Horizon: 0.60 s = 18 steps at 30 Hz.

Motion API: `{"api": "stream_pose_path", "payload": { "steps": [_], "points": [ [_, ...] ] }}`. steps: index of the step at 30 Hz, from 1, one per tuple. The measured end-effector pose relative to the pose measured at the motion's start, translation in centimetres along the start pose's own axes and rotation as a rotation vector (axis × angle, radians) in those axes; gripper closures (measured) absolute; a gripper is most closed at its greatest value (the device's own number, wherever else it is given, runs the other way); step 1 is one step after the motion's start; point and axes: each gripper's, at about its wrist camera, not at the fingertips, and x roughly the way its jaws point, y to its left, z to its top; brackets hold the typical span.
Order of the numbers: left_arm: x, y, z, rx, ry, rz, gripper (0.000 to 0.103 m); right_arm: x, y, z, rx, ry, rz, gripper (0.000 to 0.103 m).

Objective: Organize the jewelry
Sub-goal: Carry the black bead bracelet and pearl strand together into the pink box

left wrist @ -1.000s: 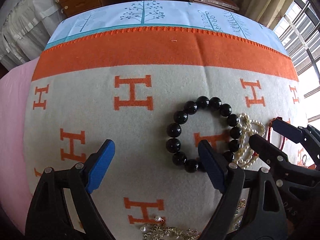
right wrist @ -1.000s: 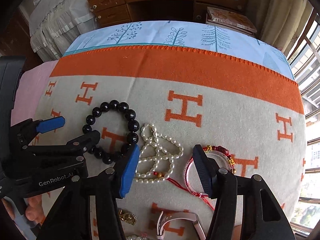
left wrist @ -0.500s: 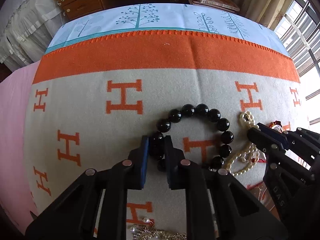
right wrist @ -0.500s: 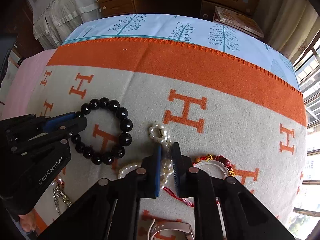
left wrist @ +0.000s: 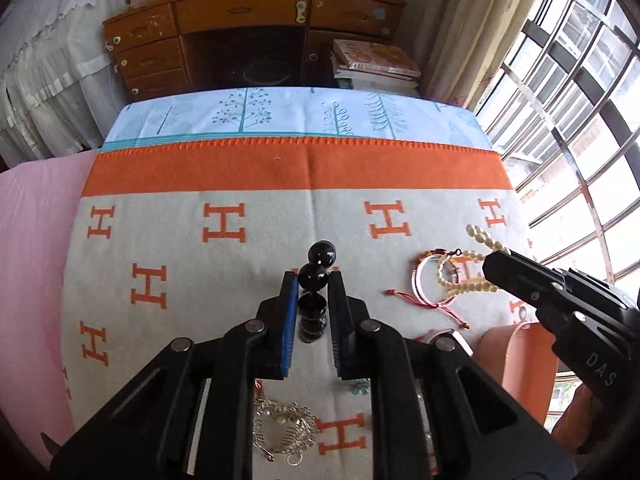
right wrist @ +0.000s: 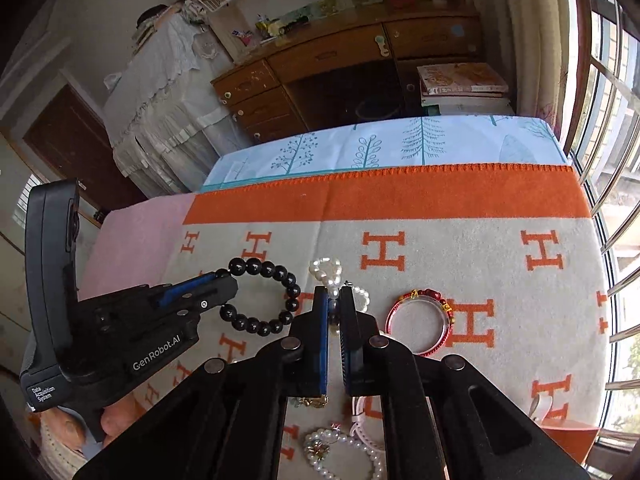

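My left gripper (left wrist: 313, 285) is shut on the black bead bracelet (left wrist: 316, 276) and holds it above the blanket; in the right wrist view the bracelet (right wrist: 276, 272) hangs as a ring from the left gripper (right wrist: 230, 280). My right gripper (right wrist: 334, 300) is shut on the white pearl strand (right wrist: 328, 270), also raised. In the left wrist view the right gripper (left wrist: 494, 258) holds the pearl strand (left wrist: 472, 276) at the right. A red bangle (right wrist: 420, 322) lies on the blanket just right of the right gripper.
The orange and grey H-pattern blanket (left wrist: 200, 280) covers the bed. A gold ornament (left wrist: 284, 432) lies near the front. An orange box (left wrist: 528, 364) sits at the right edge. More pearls (right wrist: 340, 456) and a pink strap (right wrist: 360, 420) lie near the front. A wooden desk (left wrist: 248, 40) stands beyond.
Both grippers closed on their pieces half a second ago and have since lifted them off the blanket. The black bracelet and pearl strand now hang in the air.
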Motion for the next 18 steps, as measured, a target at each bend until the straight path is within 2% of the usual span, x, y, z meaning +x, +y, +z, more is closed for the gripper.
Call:
{"api": "stream_pose_path", "payload": {
  "steps": [6, 11, 15, 18],
  "points": [
    [-6.8, -5.6, -1.5, 0.085, -0.090, -0.117, 0.091, -11.1, -1.2, -3.0, 0.035, -0.166, 0.048, 0.098],
    [-10.6, -12.1, -3.7, 0.174, -0.128, -0.221, 0.091, -19.3, -3.6, -7.6, 0.042, -0.254, -0.001, 0.098],
    [-11.5, -16.4, -6.1, 0.248, -0.143, -0.281, 0.091, -22.5, -6.2, -12.3, 0.060, -0.253, -0.060, 0.098],
    [-10.6, -19.1, -8.3, 0.288, -0.125, -0.310, 0.091, -22.3, -8.6, -16.2, 0.083, -0.215, -0.096, 0.098]
  ]
}}
